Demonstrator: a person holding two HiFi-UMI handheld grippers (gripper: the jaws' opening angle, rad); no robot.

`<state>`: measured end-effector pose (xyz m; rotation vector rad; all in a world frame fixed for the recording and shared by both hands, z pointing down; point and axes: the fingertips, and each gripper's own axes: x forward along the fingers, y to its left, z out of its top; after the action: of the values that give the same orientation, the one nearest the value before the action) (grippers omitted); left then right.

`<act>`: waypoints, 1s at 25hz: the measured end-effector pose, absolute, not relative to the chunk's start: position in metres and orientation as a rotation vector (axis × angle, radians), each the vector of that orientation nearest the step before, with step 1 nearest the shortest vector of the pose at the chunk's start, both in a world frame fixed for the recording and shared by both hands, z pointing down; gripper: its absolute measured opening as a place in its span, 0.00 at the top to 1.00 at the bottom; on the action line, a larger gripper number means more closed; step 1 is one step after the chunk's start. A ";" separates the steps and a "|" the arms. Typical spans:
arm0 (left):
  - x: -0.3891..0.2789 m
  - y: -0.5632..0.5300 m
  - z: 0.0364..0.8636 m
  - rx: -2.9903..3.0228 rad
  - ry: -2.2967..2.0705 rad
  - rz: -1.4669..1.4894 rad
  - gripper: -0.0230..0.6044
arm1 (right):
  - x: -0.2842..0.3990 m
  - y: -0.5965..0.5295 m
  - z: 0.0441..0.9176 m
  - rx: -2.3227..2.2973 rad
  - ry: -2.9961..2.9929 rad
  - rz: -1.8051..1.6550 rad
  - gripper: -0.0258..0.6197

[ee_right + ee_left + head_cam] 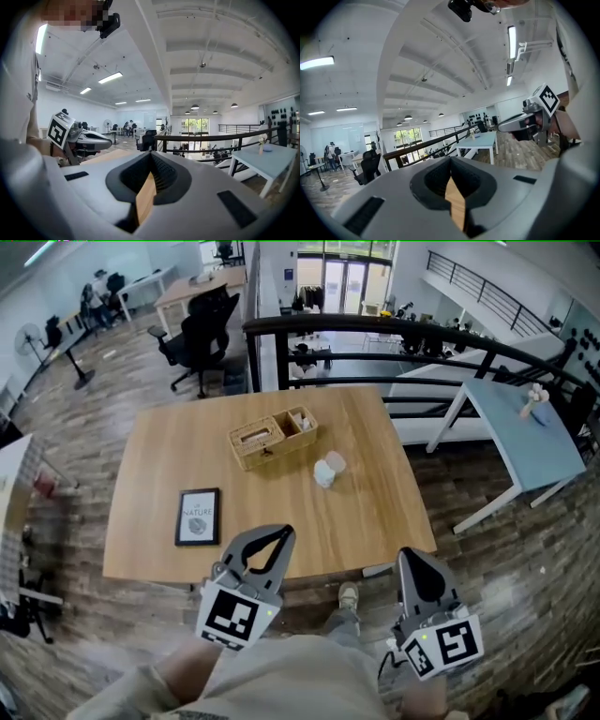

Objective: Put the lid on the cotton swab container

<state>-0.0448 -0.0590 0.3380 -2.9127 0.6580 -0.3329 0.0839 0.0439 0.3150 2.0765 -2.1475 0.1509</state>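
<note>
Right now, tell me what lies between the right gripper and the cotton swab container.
Only bare table. In the head view, no object sits on the stretch from the right gripper to the cotton swab container.

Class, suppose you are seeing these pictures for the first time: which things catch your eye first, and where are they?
The left gripper and right gripper, both shut and empty, dominate the head view's bottom, at the wooden table's near edge. On it, a woven basket stands toward the far side, the small white cotton swab container just to its right, and a framed print lies front left.
</note>
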 end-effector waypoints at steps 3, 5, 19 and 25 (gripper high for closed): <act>-0.012 -0.076 0.338 -2.901 0.706 -0.360 0.93 | 0.117 0.019 0.311 2.022 -2.218 0.156 0.92; 0.009 -0.086 0.338 -2.895 0.752 -0.383 0.93 | 0.142 0.003 0.309 1.982 -2.252 0.159 0.92; 0.126 -0.157 0.320 -2.767 1.155 -0.429 0.93 | 0.288 -0.097 0.301 1.677 -2.483 0.152 0.92; 0.146 -0.166 0.317 -2.716 1.236 -0.432 0.93 | 0.309 -0.122 0.300 1.576 -2.565 0.150 0.92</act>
<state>0.1460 -0.1663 0.3168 -2.7158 1.2361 -0.4321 0.3087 -0.1219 0.2999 1.5764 -2.5648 0.1499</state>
